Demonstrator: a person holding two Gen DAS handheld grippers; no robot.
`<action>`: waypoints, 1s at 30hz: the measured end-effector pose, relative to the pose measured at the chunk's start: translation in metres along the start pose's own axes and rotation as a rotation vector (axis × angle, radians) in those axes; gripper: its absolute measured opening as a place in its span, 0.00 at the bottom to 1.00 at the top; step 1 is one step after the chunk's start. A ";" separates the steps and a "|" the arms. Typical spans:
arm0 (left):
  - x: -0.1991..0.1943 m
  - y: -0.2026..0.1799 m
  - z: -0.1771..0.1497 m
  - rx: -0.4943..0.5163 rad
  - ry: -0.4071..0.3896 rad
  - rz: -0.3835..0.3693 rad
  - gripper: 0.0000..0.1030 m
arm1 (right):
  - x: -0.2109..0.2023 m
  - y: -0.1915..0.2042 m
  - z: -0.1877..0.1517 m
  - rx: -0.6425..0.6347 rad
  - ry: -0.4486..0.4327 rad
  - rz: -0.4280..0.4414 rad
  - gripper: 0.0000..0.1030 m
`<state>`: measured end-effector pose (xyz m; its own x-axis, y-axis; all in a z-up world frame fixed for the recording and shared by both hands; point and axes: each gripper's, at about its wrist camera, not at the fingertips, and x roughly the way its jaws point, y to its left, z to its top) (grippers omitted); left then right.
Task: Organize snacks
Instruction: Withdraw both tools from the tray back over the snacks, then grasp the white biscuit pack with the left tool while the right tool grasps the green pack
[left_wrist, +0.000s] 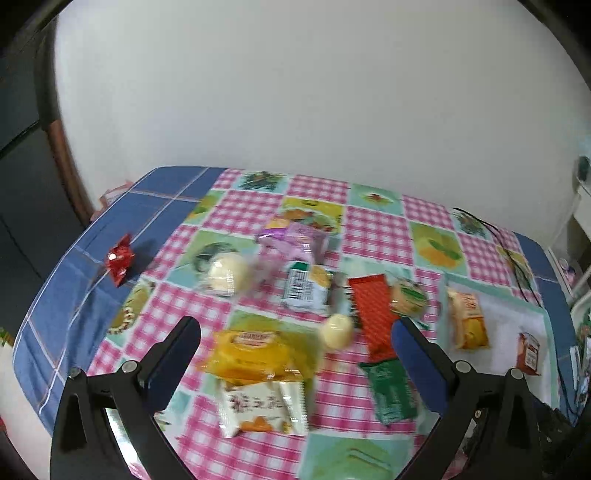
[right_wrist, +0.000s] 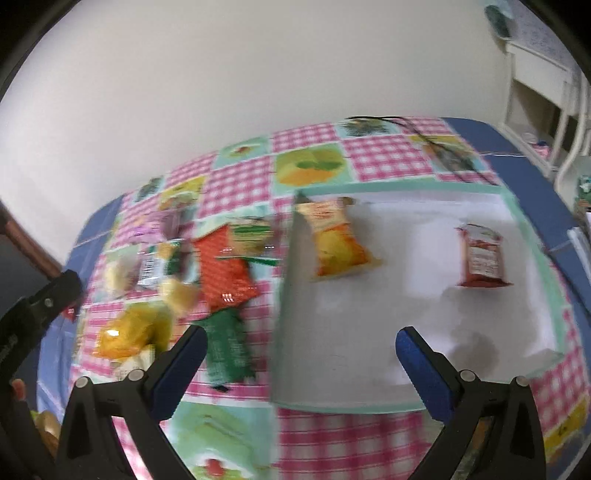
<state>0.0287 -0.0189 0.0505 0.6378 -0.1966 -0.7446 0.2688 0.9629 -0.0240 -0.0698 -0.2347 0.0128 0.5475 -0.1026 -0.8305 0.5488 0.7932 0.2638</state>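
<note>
Both claws (left_wrist: 295, 325) (right_wrist: 301, 338) gape, empty, over a checkered tablecloth (left_wrist: 373, 236) by a seemingly white wall (left_wrist: 295, 92).

Left wrist cam: above table's (left_wrist: 166, 184) near edge, facing wall, snack pile close. Right wrist cam: further right, low over white tray (right_wrist: 406, 332), tilted. Shared: red packet (left_wrist: 373, 314) (right_wrist: 225, 266), green packet, tray's two packets.

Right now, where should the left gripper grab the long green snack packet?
Grip the green packet across its narrow width near the middle, coming from above. It lies flat on the tablecloth, with its long sides free. The left gripper is open and empty.
</note>
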 end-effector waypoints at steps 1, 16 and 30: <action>0.001 0.008 0.001 -0.018 0.004 0.015 1.00 | 0.002 0.006 0.000 -0.003 0.010 0.022 1.00; 0.045 0.072 -0.015 -0.213 0.239 0.072 1.00 | 0.027 0.067 -0.011 -0.130 0.100 0.081 0.98; 0.092 0.054 -0.044 -0.191 0.466 -0.010 1.00 | 0.062 0.073 -0.020 -0.193 0.191 0.042 0.69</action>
<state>0.0698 0.0230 -0.0489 0.2340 -0.1445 -0.9614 0.1090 0.9866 -0.1218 -0.0085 -0.1711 -0.0296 0.4283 0.0336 -0.9030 0.3872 0.8961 0.2170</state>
